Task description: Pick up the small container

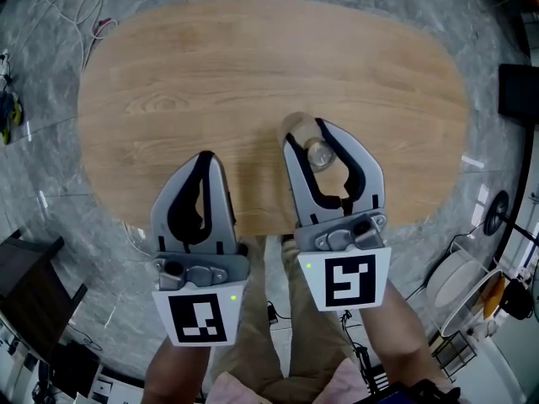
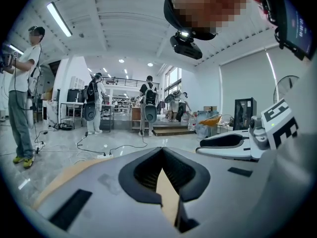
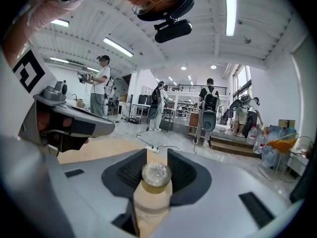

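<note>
- Between the jaws of the right claw (image 1: 306, 140), the small container (image 3: 156, 175) is sitting clamped, with its clear rounded top facing the camera.
- Left of that claw, the left claw (image 1: 206, 158) is hovering with its jaws meeting at the tips, gripping nothing.
- Under both claws, the oval wooden table (image 1: 253, 57) is stretching away.
- Beyond the claws, people (image 3: 101, 90) are standing in the hall.

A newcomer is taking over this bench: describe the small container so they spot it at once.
Start at the oval wooden table, then go to the right gripper over its near edge. The small container is the clear, round-topped little jar clamped between that gripper's jaws. The left gripper beside it is shut on nothing.
</note>
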A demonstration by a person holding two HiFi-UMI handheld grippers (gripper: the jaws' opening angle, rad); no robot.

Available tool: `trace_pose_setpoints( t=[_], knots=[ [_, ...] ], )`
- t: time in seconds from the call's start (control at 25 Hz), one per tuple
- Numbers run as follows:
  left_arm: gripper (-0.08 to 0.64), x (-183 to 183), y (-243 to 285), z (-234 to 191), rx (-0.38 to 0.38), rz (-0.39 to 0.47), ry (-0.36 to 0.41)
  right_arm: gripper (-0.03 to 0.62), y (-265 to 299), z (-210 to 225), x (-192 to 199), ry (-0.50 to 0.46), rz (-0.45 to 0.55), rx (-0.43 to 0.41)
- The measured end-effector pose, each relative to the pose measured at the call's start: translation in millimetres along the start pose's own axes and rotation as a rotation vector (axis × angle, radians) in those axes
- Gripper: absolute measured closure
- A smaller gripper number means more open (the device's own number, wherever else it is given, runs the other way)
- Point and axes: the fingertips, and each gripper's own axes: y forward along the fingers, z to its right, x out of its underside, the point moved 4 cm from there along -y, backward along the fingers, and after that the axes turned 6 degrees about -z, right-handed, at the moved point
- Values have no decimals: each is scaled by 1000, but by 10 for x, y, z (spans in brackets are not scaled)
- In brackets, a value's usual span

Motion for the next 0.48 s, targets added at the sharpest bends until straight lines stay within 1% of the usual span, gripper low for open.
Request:
trace_pose_setpoints(
  t=[0.48],
  knots=[
    [546,-459,-191,185,-4,23,11,460,-336,161,-532,-8,32,12]
  ],
)
